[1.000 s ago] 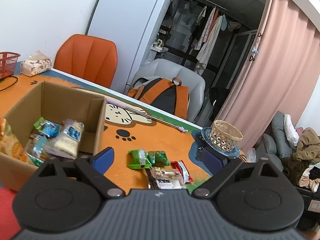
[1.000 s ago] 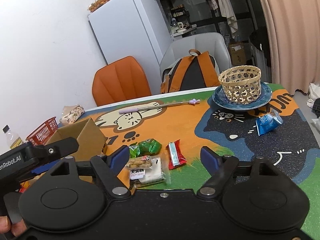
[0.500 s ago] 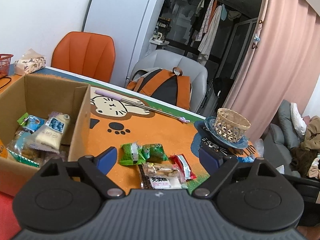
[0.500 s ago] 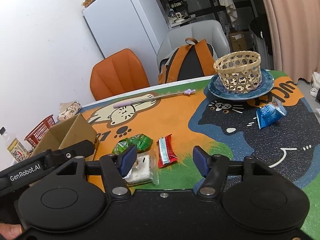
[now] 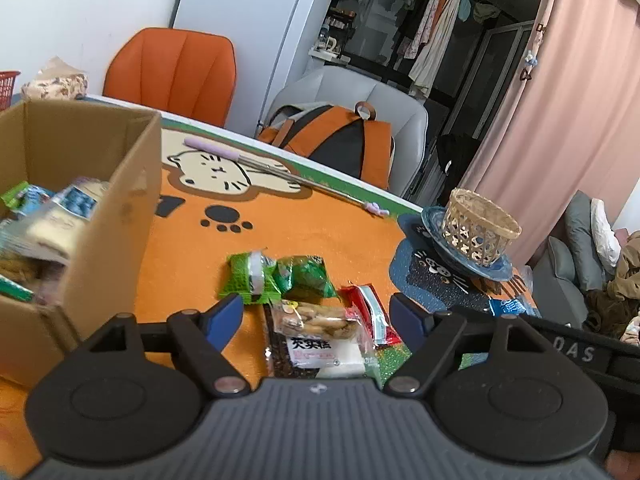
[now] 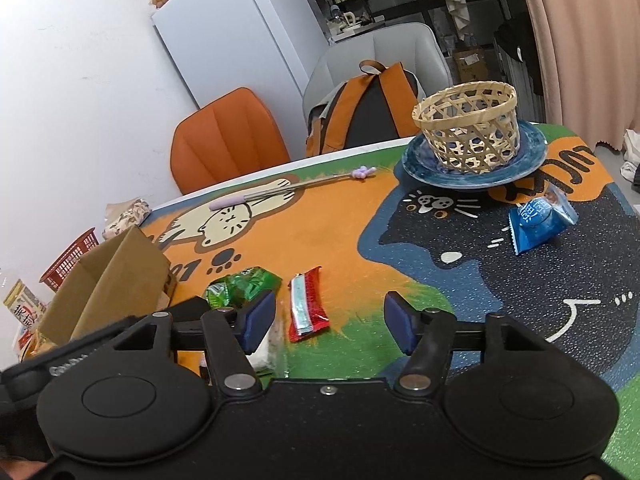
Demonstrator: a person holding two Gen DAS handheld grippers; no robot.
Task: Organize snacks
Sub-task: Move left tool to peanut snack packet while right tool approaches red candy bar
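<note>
A cardboard box (image 5: 132,216) holding several snack packs stands at the left; it also shows in the right wrist view (image 6: 116,280). On the cat-print mat lie two green packets (image 5: 280,276), a clear cracker pack (image 5: 320,332) and a red bar (image 5: 372,312). My left gripper (image 5: 316,316) is open just above the cracker pack, holding nothing. My right gripper (image 6: 330,320) is open over the red bar (image 6: 306,304), beside the green packets (image 6: 240,286). A blue packet (image 6: 540,220) lies to the right.
A woven basket (image 6: 468,132) sits on a blue plate (image 6: 532,160) at the back right. A long purple-handled stick (image 6: 280,190) lies across the mat's far side. A red basket (image 6: 70,260) and a tissue pack (image 5: 54,82) stand behind the box. Chairs line the far edge.
Both grippers have moved forward and down toward the loose snacks. The left gripper has shifted right, away from the box. Both stay open.
</note>
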